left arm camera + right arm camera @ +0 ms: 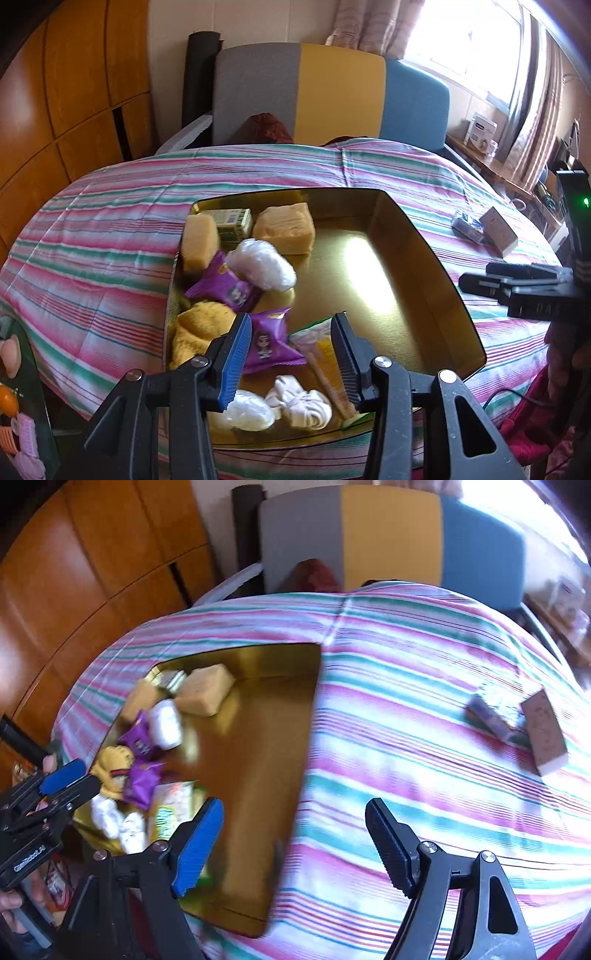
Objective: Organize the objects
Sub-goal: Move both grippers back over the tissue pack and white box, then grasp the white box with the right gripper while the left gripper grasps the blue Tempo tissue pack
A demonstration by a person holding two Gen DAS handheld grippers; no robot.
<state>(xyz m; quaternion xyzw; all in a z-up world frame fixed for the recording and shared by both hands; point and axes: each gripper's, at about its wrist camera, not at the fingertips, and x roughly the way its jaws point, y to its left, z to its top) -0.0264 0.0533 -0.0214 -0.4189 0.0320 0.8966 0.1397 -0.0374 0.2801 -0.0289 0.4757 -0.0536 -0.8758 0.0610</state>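
A gold tray (424, 236) lies on a striped bedspread (110, 229). Its left half holds two tan blocks (286, 229), a green box (234, 221), white wrapped bundles (264, 264), purple snack packets (267, 341), a yellow plush (195, 332), a knotted white cloth (299, 402) and a yellow-green packet (325, 354). My left gripper (291, 332) hovers open over the tray's near end, nothing pinched. My right gripper (293, 808) stands wide open and empty above the tray's right rim (314, 709). Right of it lie a brown box (545, 731) and a blue packet (487, 712).
Wooden cabinets (55, 92) stand on the left. A grey, yellow and blue backrest (332, 92) is behind the bed, and a window with a desk (480, 147) is on the right. Hair clips (26, 439) lie at the lower left. The tray's right half (251, 775) is bare.
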